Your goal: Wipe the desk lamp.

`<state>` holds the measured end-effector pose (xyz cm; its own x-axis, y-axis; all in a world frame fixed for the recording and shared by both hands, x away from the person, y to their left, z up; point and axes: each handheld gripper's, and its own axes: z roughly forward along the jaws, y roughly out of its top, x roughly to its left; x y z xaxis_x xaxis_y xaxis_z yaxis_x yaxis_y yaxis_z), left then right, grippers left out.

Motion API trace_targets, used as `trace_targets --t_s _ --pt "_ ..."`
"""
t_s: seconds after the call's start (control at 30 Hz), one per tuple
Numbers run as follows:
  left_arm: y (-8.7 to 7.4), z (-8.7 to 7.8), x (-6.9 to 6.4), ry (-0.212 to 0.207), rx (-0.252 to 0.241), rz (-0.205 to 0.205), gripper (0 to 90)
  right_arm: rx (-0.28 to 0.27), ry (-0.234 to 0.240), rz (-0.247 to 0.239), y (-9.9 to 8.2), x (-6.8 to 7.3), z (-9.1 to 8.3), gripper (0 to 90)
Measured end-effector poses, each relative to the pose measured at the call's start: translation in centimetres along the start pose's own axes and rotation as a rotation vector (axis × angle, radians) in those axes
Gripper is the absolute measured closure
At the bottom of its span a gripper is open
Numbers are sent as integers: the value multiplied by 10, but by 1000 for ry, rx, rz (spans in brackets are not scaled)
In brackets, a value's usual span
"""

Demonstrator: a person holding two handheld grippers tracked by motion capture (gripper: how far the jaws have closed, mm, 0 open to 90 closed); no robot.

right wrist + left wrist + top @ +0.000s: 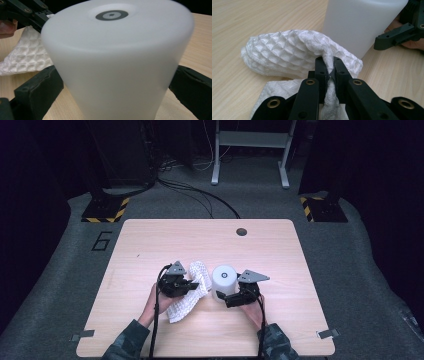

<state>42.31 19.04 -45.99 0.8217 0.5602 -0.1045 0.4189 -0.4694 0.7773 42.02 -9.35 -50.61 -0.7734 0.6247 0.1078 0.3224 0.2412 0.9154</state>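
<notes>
Cloth gripped, can braced, wipe not started yet.
Table: white can stands upright at centre frame, my right tongs straddle it, jaws wide at both sides, can't tell if they're pressing. Waffle cloth lies just left of the can, one fold clenched tight in my left tongs. Left to do, I'd judge: bring cloth onto can.

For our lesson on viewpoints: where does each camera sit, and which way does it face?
High view: above the person's side, facing forward and down on the table; forearms, both grippers.
Left gripper view: on the left gripper, looking along fingers pinching the white cloth.
Right gripper view: on the right gripper, fingers flanking the white cylinder.
Shared: cloth and cylinder appear in all.
</notes>
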Motion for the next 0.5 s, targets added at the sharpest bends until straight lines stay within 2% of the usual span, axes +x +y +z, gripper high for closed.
trace_targets --t_s 0.3,0.43,0.47,0.5 --pt "9 -13 -1 26 -5 18 842 0 11 2 2 -1 -3 0" --pt "15 -18 0 33 -3 40 842 -8 19 7 5 -3 -9 0" --pt "18 -21 0 35 10 47 842 -10 14 7 6 -3 -11 0" --pt "19 -22 -1 41 -5 41 842 -9 13 10 7 -4 -13 0"
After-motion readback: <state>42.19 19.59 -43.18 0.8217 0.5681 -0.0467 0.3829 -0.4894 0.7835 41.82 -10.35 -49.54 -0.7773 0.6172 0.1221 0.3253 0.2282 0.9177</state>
